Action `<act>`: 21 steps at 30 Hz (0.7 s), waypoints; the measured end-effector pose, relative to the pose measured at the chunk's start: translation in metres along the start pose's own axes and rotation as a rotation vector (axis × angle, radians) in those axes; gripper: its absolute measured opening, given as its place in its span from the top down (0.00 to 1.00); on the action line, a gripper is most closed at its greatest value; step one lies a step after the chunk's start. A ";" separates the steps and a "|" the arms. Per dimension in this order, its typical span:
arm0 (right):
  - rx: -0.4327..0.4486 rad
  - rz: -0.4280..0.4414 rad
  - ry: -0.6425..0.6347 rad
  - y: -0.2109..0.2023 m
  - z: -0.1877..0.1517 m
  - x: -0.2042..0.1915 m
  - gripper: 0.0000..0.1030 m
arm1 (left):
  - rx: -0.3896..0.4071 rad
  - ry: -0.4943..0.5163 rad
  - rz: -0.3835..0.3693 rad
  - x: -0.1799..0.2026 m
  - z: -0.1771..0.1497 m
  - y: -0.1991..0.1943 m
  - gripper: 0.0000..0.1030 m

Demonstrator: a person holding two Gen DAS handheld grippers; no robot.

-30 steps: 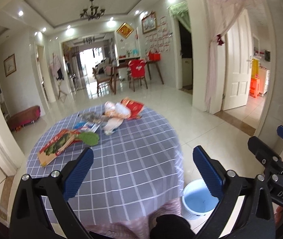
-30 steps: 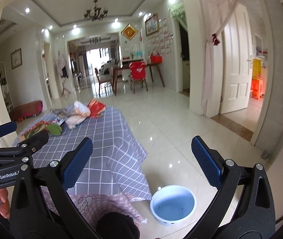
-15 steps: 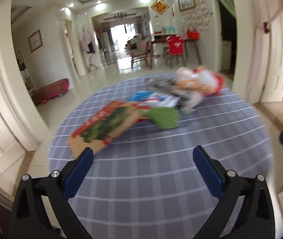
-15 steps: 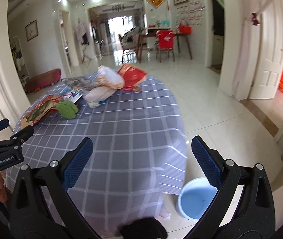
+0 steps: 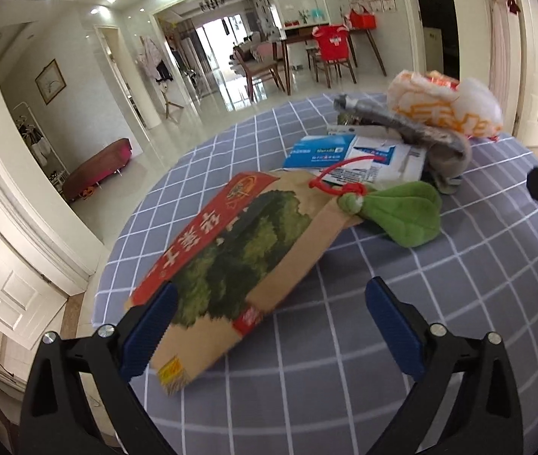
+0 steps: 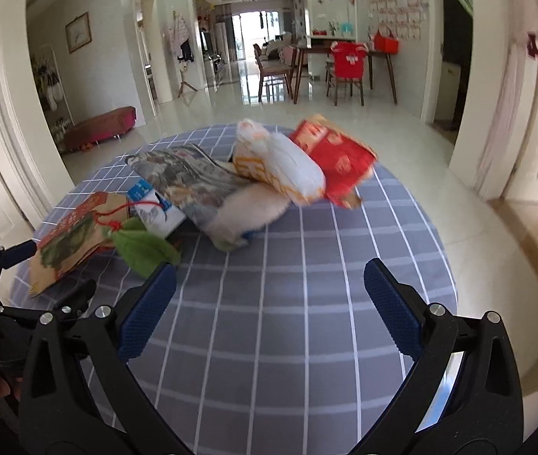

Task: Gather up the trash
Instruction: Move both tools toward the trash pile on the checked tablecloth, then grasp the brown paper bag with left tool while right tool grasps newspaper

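the trash lies in a loose heap across the far half of the round table, on its grey checked cloth. nearest your left gripper is a flat kraft paper bag printed with green trees and a red band; its near corner sits between your blue fingers, close by the left one, but the pads do not press on it. your left jaws stand wide and have just been closing a little, with that corner of the bag between them.

just past the bag, touching its far end, lies a green plush leaf with a red cord loop. behind it are blue and white paper packets, then a grey printed wrapper, and on top an orange and white plastic bag.

from your right gripper the same heap runs from left to far centre: the kraft paper bag, the green plush leaf, the grey printed wrapper, a white fluffy bundle, the orange and white plastic bag, and a red packet at the right end. your right jaws are wide apart over bare cloth, with nothing between them, well short of the heap.

your left gripper's black frame shows at the left edge of the right view.
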State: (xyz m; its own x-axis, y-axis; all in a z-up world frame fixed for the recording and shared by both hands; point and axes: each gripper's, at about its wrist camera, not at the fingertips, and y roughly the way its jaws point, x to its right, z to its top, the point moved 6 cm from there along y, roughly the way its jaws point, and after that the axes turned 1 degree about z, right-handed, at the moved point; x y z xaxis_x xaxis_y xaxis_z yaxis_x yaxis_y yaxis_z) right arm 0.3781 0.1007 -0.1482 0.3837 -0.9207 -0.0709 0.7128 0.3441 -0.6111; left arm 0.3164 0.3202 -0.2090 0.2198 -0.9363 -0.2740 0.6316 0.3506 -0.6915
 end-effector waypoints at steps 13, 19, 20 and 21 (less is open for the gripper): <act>-0.008 0.020 -0.226 0.056 0.041 -0.065 0.06 | -0.058 -0.031 -0.040 -0.008 0.016 0.050 0.40; -0.062 0.010 -0.271 0.080 0.045 -0.079 0.49 | -0.040 -0.042 -0.096 -0.009 0.015 0.045 0.78; -0.071 0.014 -0.267 0.083 0.045 -0.079 0.60 | -0.032 -0.051 -0.099 -0.011 0.014 0.042 0.80; -0.077 0.018 -0.270 0.085 0.045 -0.078 0.62 | -0.021 -0.067 -0.102 -0.016 0.015 0.039 0.85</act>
State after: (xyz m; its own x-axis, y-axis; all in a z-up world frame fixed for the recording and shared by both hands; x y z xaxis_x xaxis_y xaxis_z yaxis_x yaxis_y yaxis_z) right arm 0.4354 0.2104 -0.1589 0.5460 -0.8286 0.1242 0.6618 0.3356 -0.6704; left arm 0.3487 0.3482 -0.2223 0.2046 -0.9663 -0.1566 0.6380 0.2529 -0.7273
